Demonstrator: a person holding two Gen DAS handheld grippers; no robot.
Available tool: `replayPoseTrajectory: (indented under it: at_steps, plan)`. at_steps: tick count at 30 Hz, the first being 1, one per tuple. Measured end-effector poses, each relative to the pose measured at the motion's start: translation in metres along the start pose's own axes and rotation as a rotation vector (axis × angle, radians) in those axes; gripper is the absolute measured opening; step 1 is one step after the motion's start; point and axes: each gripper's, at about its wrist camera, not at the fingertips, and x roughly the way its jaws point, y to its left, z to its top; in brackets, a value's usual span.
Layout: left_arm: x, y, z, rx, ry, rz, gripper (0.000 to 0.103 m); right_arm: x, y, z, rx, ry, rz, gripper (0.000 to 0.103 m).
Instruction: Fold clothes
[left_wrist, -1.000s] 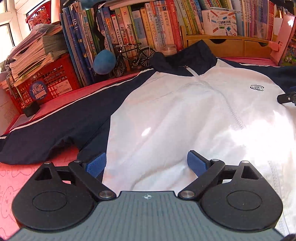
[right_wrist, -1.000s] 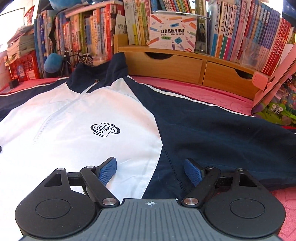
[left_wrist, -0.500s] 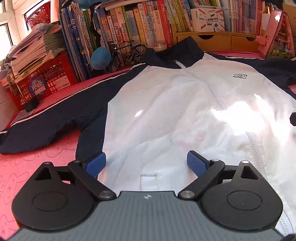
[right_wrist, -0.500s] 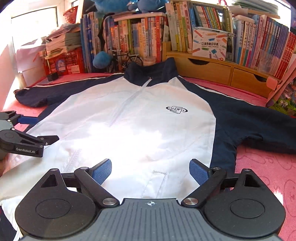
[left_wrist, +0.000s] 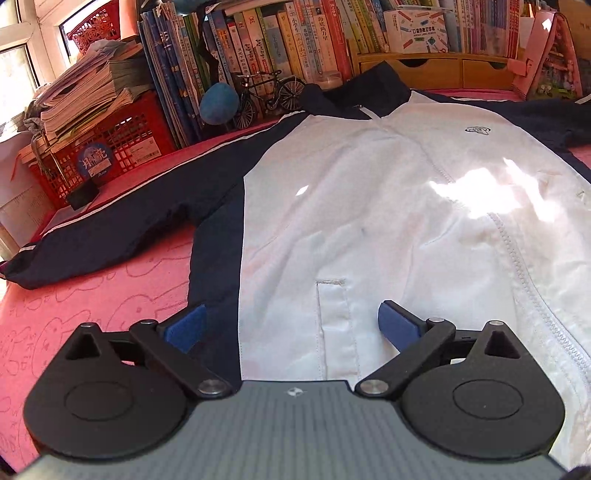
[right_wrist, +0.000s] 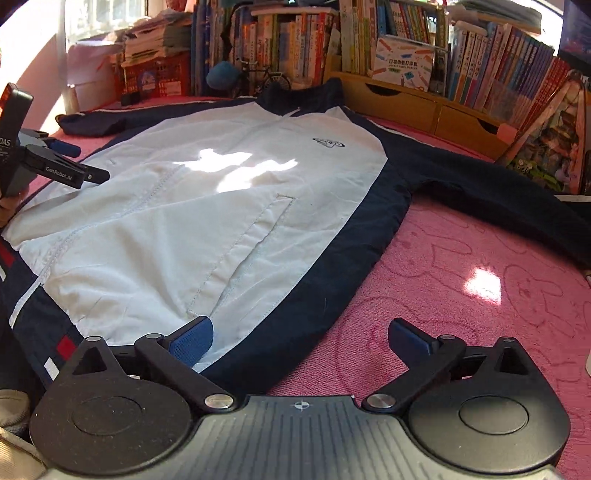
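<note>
Jacket (left_wrist: 369, 206) lay face up, zipped, sleeves spread, across the pink blanket (right_wrist: 461, 280), collar toward the far-edge books (left_wrist: 280, 40) | your left gripper (left_wrist: 291, 325) hovered low over its hem, fingers released, holding nothing | your right gripper (right_wrist: 299, 336) hovered at its right hem corner, fingers spread, empty | white front wrinkled, navy sides.

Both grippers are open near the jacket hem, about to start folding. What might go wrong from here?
1. The left gripper straddles the pocket welt; it may pinch only the top layer of the jacket.
2. The right gripper straddles the navy side panel and the pink cover; it may grab both.
3. A swung sleeve might hit the model bicycle.
</note>
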Motion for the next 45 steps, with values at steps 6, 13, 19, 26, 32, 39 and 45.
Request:
replayPoseTrajectory:
  at_steps: [6, 13, 19, 26, 32, 39, 45]
  plan:
    - [-0.012, -0.01, -0.003, 0.016, 0.03, -0.065, 0.1, -0.013, 0.049, -0.005, -0.177, -0.106, 0.102, 0.102]
    - [-0.029, -0.001, -0.002, 0.029, 0.081, -0.123, 0.1, -0.017, 0.028, -0.027, -0.164, 0.014, 0.184, 0.103]
    - [-0.024, -0.047, 0.066, 0.052, 0.004, -0.253, 0.1, -0.017, -0.002, -0.006, -0.04, -0.102, 0.049, 0.103]
    - [0.021, -0.162, 0.138, 0.191, -0.091, -0.306, 0.1, 0.052, -0.032, 0.034, 0.078, -0.148, -0.298, 0.103]
    - [0.091, -0.219, 0.174, 0.217, -0.115, -0.237, 0.099, 0.081, -0.051, 0.034, 0.194, -0.086, -0.194, 0.103]
    - [0.168, -0.234, 0.219, 0.16, -0.09, -0.174, 0.098, 0.084, -0.06, 0.031, 0.243, -0.072, -0.143, 0.103]
    - [0.204, -0.235, 0.248, 0.067, -0.071, -0.171, 0.1, 0.085, -0.06, 0.032, 0.247, -0.072, -0.142, 0.103]
